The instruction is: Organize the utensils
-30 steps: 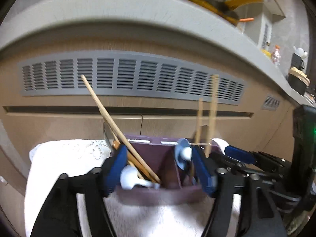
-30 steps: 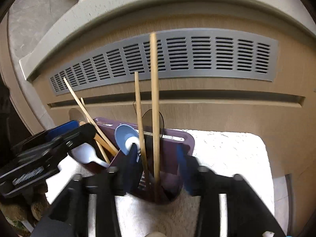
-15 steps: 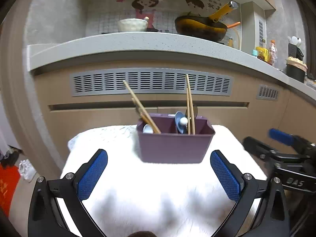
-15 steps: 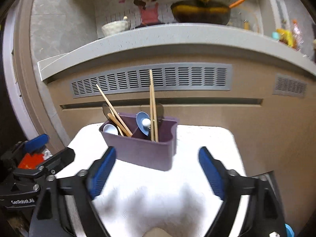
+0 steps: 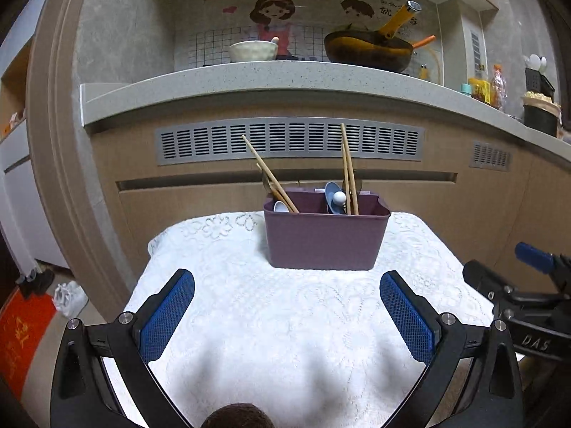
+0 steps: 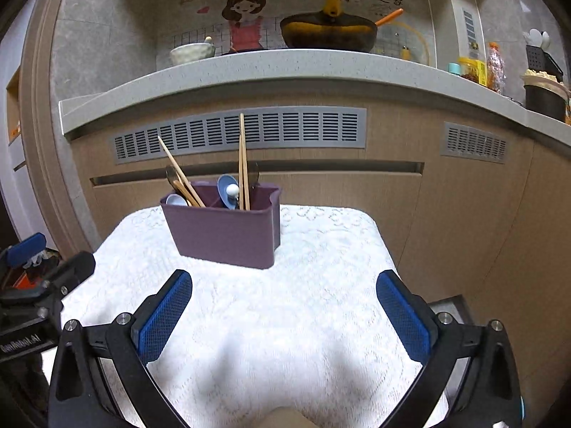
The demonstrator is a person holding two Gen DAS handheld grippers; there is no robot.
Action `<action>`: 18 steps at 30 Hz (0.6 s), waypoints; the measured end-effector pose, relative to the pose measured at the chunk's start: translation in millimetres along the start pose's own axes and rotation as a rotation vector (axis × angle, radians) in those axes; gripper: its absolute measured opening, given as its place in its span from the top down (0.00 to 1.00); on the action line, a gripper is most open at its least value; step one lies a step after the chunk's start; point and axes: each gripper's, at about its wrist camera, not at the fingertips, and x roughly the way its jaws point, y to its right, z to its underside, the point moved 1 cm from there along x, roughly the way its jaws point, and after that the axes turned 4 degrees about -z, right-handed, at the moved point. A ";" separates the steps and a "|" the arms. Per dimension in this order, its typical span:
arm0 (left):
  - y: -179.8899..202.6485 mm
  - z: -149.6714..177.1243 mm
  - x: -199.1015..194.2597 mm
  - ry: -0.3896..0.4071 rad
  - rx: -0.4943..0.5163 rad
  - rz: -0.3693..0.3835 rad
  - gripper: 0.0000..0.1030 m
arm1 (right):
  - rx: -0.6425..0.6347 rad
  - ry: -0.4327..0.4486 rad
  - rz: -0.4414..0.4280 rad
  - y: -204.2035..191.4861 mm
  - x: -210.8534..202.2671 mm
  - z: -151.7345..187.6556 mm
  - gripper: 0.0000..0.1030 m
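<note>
utensils crowd the bin (image 5: 323, 239) at 12 o'clock on the cloth (image 5: 285, 321), spoon bowls half hidden behind its rim. left gripper (image 5: 287, 317) gapes wide, empty; right gripper (image 6: 283, 315) jaws opening, empty. bare cloth between.

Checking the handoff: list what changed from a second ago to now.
Both grippers backed away from the purple caddy: left gripper and right gripper now stand open and empty; the right's jaws are opening. The caddy, chopsticks and spoons stayed put on the white cloth.
</note>
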 end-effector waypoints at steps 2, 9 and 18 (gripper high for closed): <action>-0.8 0.8 -0.5 -0.004 -0.010 0.005 0.00 | -0.005 0.002 0.010 0.5 -0.5 2.7 0.01; 0.7 0.8 -0.1 -0.014 -0.013 0.016 0.00 | -0.013 0.004 0.006 -0.2 -0.7 3.3 0.01; -1.8 1.4 1.1 -0.020 -0.026 0.016 0.00 | -0.017 -0.006 0.006 -1.0 1.1 4.3 0.01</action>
